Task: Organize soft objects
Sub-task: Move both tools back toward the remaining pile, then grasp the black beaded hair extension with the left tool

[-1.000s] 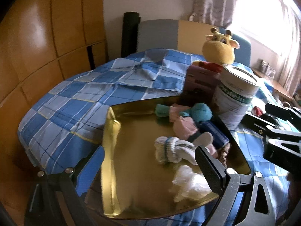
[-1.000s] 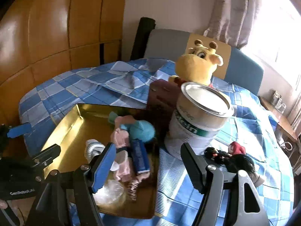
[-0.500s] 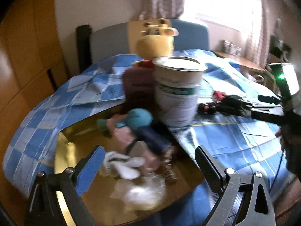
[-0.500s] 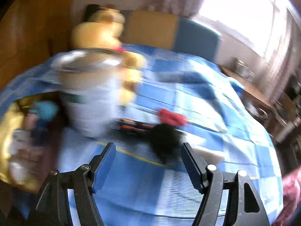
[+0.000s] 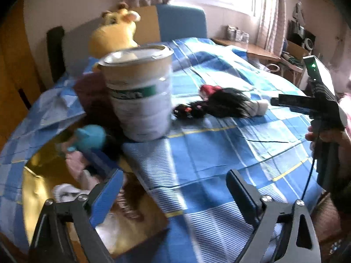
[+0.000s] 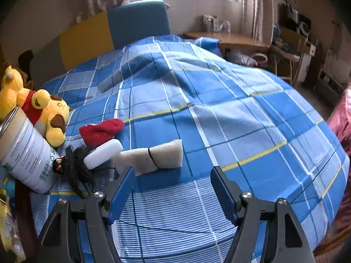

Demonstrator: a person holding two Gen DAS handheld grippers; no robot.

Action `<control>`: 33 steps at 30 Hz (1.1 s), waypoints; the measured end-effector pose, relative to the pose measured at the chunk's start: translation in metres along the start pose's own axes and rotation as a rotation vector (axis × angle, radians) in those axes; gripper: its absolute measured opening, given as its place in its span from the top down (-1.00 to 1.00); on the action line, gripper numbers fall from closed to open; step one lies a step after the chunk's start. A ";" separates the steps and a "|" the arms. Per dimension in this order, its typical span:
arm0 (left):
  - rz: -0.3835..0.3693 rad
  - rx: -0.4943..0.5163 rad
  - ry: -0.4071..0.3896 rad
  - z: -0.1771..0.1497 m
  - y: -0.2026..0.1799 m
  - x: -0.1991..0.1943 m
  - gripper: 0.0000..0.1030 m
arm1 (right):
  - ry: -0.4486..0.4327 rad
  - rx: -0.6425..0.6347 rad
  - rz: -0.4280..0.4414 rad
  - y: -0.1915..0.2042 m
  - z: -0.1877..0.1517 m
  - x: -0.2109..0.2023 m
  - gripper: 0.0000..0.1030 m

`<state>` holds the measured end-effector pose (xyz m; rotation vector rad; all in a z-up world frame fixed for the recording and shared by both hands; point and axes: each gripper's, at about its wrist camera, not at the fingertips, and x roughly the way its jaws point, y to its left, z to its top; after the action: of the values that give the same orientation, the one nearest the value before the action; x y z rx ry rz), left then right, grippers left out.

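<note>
My left gripper (image 5: pixel 175 179) hangs over the blue checked bedcover (image 5: pixel 219 149) beside the gold tray (image 5: pixel 37 175). Its jaws are closing with nothing between them. The tray holds several soft items, among them a teal sock (image 5: pixel 90 137) and a white sock (image 5: pixel 63 191). My right gripper (image 6: pixel 173 188) is open and empty, just in front of a beige rolled sock (image 6: pixel 153 155) tied with a black band. Left of the beige sock lie a white oblong piece (image 6: pixel 103 154), a red sock (image 6: pixel 101 131) and a black hairy bundle (image 6: pixel 76 168). The left wrist view shows the right gripper (image 5: pixel 285 104) held in a hand.
A tall white tin (image 5: pixel 140 96) stands between the tray and the loose pile. A yellow plush toy (image 6: pixel 43 111) lies behind it. A blue and yellow headboard (image 6: pixel 131 22) closes the far side. A wooden desk (image 6: pixel 230 38) and shelves stand to the right.
Both views have swung right, away from the tray and toward the loose pile. The right gripper has crossed past the tin to the beige sock. The left gripper's jaws have narrowed slightly.
</note>
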<state>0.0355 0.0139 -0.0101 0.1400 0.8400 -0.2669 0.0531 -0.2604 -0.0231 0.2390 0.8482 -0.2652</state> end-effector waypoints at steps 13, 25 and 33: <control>-0.111 -0.010 0.087 0.039 -0.029 0.051 -0.17 | 0.025 0.067 0.056 -0.007 0.003 -0.001 -0.40; -0.313 -0.334 0.165 0.101 -0.050 0.116 -0.77 | 0.053 0.150 0.129 -0.019 0.008 0.000 -0.40; -0.237 -0.174 0.189 0.089 -0.075 0.140 0.97 | 0.074 0.199 0.153 -0.028 0.008 0.003 -0.40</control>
<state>0.1673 -0.1032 -0.0577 -0.0993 1.0651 -0.4059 0.0517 -0.2896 -0.0227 0.5002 0.8719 -0.1984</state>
